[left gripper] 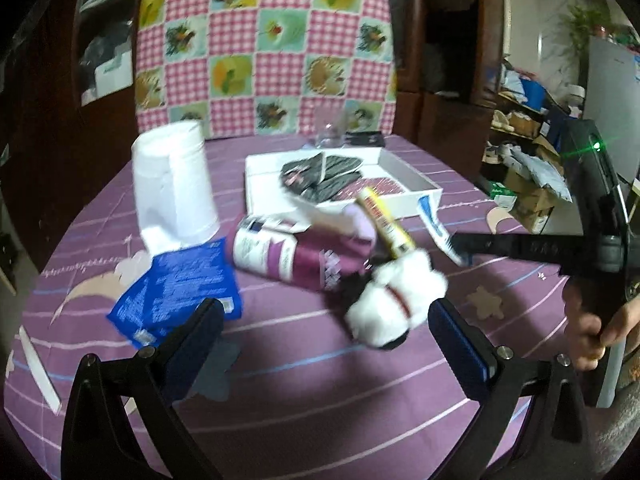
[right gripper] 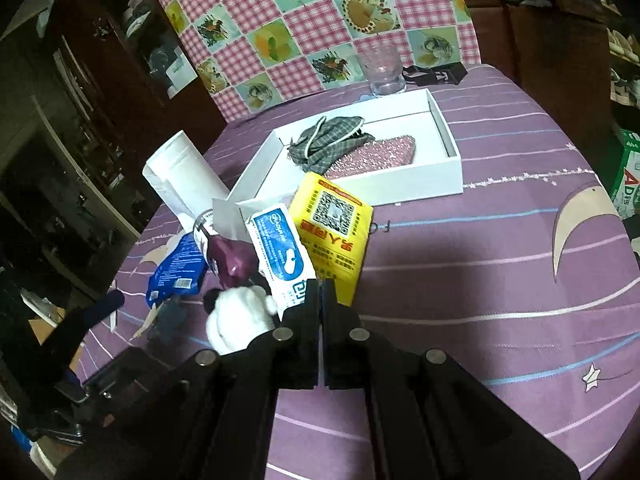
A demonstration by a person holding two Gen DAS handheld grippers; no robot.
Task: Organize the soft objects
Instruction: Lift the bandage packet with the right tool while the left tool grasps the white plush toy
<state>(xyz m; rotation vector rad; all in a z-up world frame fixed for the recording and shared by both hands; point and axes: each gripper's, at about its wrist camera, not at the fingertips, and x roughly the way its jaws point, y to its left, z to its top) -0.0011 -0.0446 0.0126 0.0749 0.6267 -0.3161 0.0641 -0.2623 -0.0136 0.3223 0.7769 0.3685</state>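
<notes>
R claw (right gripper: 321, 292) clamps, prob., white-blue packet (right gripper: 280, 256); L claw (left gripper: 326, 324) open.

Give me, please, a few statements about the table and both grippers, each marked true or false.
1. The right gripper is shut on the white-and-blue packet. True.
2. The left gripper is shut on the white plush toy. False: its jaws stand open with nothing between them.
3. The white box holds a grey checked cloth. True.
4. The paper roll lies inside the box. False: it stands on the purple tablecloth, beside the box.
5. A clear glass stands behind the box. True.
</notes>
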